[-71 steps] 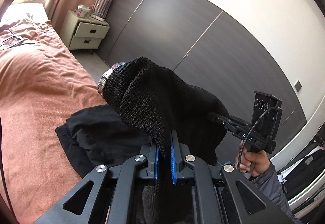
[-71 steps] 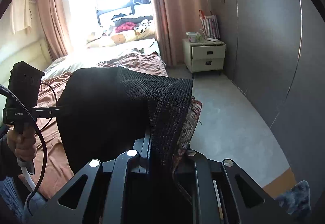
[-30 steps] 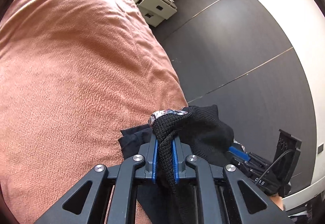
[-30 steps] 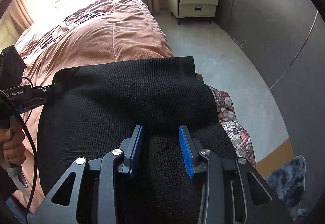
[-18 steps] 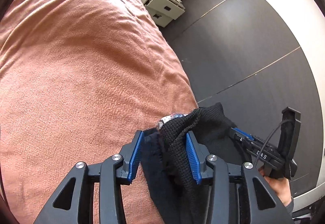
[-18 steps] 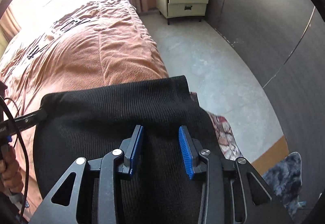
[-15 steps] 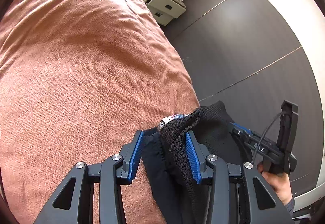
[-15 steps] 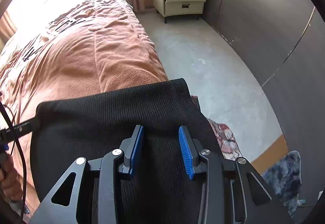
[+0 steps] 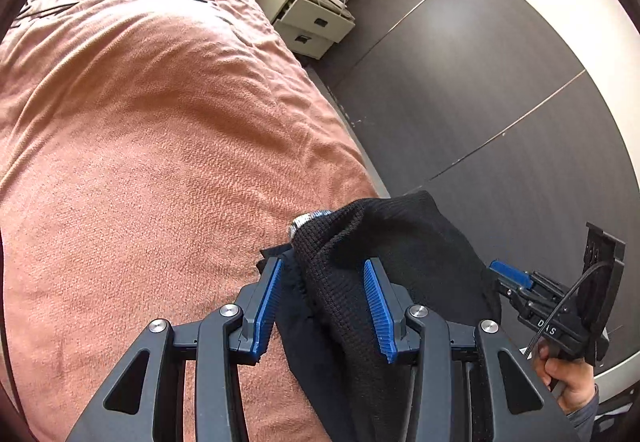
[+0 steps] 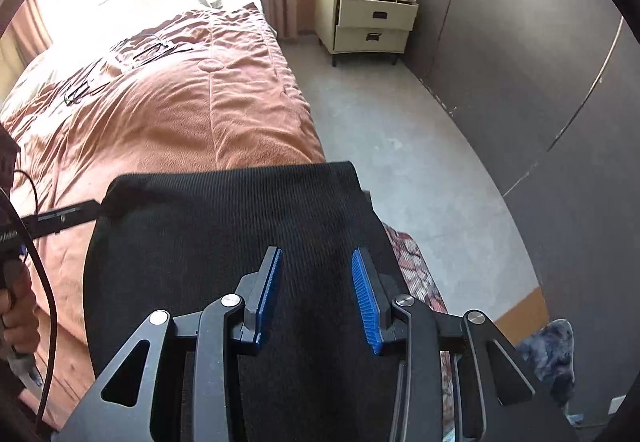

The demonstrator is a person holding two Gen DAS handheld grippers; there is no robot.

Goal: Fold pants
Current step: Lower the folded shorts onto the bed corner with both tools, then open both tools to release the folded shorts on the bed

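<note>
Pants: one black ribbed-knit pair (image 10: 224,242) lies folded on the near edge of the terracotta bedspread (image 9: 152,145). Left gripper (image 9: 324,300), pitched down, has just been opening; a knit fold stands between its parted blue pads, not pinched. Right gripper (image 10: 316,294) hangs released over the fabric, tilted down. Beyond: grey floor (image 10: 400,145), one cream two-drawer nightstand (image 10: 370,25), dark panelled wall (image 9: 500,89).
</note>
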